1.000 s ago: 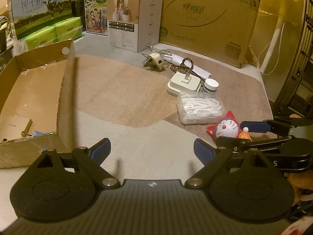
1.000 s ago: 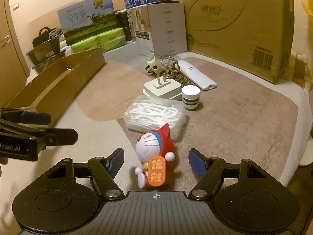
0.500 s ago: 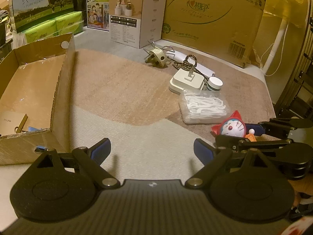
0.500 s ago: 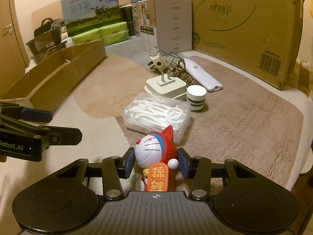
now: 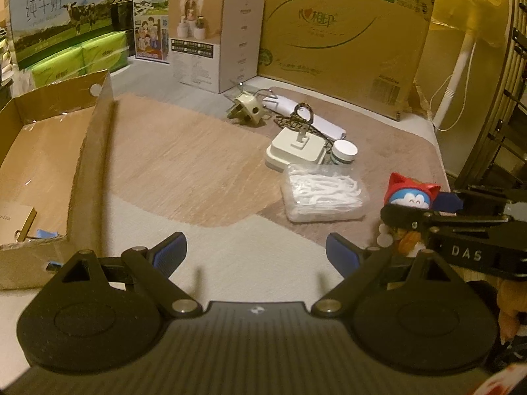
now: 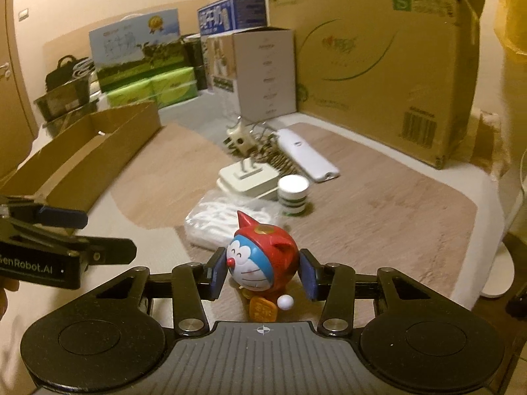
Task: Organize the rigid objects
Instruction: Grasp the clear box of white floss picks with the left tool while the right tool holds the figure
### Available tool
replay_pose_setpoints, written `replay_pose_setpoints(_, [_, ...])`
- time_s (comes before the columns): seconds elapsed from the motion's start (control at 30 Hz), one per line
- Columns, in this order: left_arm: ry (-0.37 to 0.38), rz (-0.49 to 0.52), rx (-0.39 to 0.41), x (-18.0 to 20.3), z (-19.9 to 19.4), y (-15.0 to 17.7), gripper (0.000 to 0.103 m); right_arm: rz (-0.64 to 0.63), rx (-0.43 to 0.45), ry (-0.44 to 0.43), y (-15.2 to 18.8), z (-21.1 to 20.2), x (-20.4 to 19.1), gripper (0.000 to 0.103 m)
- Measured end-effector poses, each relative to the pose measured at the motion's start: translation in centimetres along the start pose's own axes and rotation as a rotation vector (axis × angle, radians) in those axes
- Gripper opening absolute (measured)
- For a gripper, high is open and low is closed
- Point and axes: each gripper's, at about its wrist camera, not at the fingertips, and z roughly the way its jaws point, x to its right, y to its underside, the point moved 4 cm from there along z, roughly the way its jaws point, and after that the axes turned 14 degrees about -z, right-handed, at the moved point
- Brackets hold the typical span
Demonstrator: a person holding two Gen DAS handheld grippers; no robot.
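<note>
My right gripper [image 6: 263, 275] is shut on a red and blue Doraemon figure [image 6: 262, 260] and holds it lifted above the mat; it also shows in the left wrist view [image 5: 411, 197]. My left gripper [image 5: 257, 251] is open and empty, low over the white mat. An open cardboard tray [image 5: 49, 151] lies at the left, also seen in the right wrist view [image 6: 89, 161]. On the brown mat lie a clear box of floss picks [image 5: 324, 196], a white charger [image 5: 296, 149], a small white jar [image 5: 344, 153], a beige plug adapter [image 5: 247, 110] and a white remote [image 6: 306, 154].
A big cardboard carton [image 5: 339, 36], a white product box [image 5: 214, 36] and milk cartons [image 5: 59, 16] line the back. A fan stand [image 5: 457, 72] is at the right. Small items lie in the tray's near corner [image 5: 29, 227].
My right gripper closed on the Doraemon figure and lifted it off the mat. The left gripper stayed open and shifted only slightly.
</note>
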Motion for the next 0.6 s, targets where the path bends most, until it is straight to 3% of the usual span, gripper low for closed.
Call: replay_pose_setpoints(0.6, [0.036,-0.005,0.017,4.9,4.0,-1.3,0.091,0.054,0.008,0.084,-0.6,0.0,6.1,0.046])
